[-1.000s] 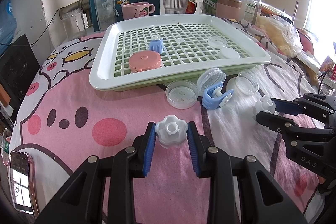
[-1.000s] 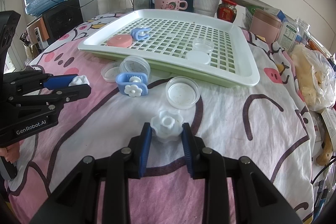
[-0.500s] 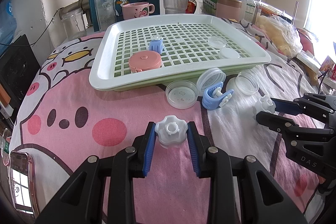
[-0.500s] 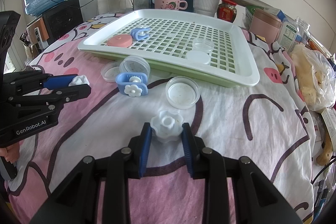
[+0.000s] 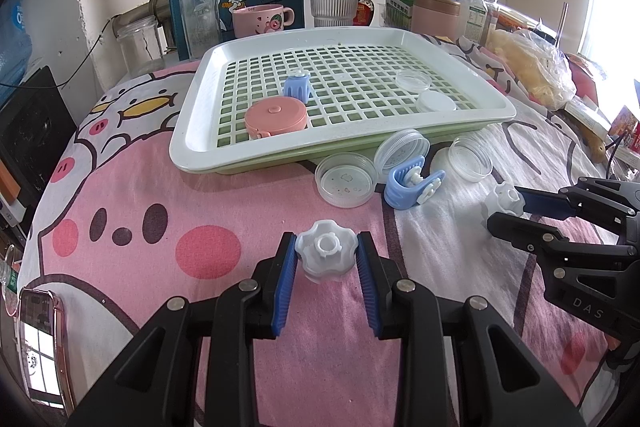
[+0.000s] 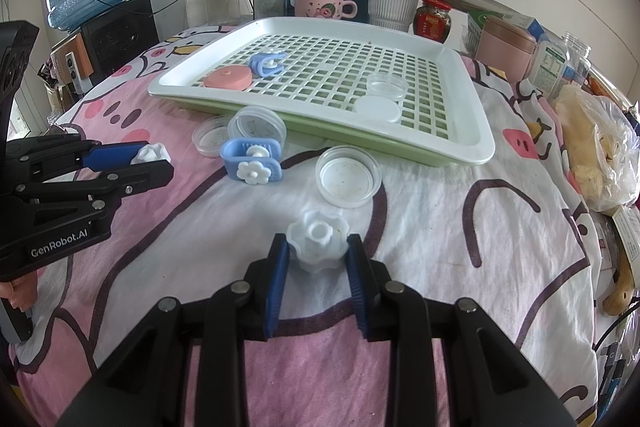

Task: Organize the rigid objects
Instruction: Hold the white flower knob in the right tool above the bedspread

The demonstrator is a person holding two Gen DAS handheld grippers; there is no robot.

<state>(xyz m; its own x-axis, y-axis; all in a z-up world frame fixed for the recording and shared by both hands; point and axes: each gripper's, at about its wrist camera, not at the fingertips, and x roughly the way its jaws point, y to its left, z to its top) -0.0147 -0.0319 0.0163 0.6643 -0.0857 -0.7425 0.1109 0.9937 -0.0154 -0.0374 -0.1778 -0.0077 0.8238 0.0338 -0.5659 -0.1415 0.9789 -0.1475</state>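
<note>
From the left wrist, the left gripper [image 5: 327,255] is clamped on a white scalloped knob [image 5: 326,255] just above the pink cartoon tablecloth [image 5: 168,203], near the table's front edge; beyond, the white grid tray [image 5: 192,143] holds a pink tape measure [image 5: 275,116], a blue clip [image 5: 297,87] and two small lids. From the right wrist, the right gripper [image 6: 317,250] has its fingers closed on a second white knob [image 6: 318,239], while a blue flower clip [image 6: 251,165] and clear round lids lie between it and the tray's [image 6: 482,131] front edge.
</note>
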